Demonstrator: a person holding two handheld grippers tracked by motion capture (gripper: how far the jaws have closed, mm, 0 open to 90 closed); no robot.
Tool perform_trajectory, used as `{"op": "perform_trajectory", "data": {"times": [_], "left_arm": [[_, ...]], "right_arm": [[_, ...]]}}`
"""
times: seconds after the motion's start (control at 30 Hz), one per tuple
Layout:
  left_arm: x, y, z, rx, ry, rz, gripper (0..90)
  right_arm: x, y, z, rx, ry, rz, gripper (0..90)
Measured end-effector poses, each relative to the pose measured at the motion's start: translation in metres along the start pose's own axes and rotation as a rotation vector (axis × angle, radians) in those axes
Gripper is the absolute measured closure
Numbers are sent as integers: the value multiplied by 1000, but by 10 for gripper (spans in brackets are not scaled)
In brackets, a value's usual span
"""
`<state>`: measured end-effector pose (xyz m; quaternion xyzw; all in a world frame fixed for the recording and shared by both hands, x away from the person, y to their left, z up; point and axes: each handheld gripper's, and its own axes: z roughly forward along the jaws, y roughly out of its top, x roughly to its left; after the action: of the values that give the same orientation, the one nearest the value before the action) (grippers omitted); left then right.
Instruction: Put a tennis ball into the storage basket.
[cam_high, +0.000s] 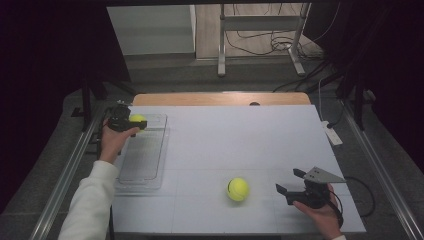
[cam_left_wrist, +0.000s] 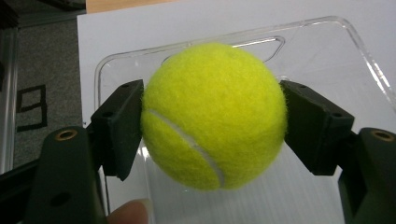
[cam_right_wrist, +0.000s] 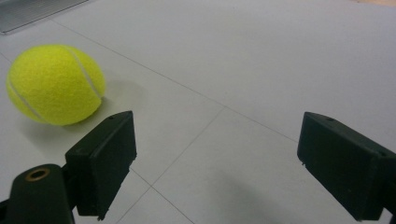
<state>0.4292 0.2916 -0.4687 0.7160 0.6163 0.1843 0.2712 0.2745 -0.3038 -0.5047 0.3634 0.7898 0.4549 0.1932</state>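
My left gripper (cam_high: 134, 122) is shut on a yellow tennis ball (cam_left_wrist: 214, 116), its black pads pressing both sides. It holds that ball (cam_high: 137, 119) over the far end of a clear plastic tray (cam_high: 142, 155) at the table's left. A second tennis ball (cam_high: 238, 189) lies on the white table surface near the front. My right gripper (cam_high: 290, 181) stands open to the right of it, jaws wide apart with nothing between them. In the right gripper view the same ball (cam_right_wrist: 55, 84) sits ahead and left of the left pad (cam_right_wrist: 105, 158).
The white sheet (cam_high: 240, 145) covers a wooden table whose far edge (cam_high: 220, 98) shows. A white power strip (cam_high: 331, 133) lies at the right edge. Metal rails run along both sides, and a metal stand (cam_high: 260, 37) is beyond the table.
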Motion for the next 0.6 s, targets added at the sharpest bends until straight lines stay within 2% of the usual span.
{"op": "perform_trajectory", "data": {"times": [0.6], "left_arm": [[2,-6,13,56,7,15,273]], "right_arm": [[0,0,0,1,0,-1,120]]}}
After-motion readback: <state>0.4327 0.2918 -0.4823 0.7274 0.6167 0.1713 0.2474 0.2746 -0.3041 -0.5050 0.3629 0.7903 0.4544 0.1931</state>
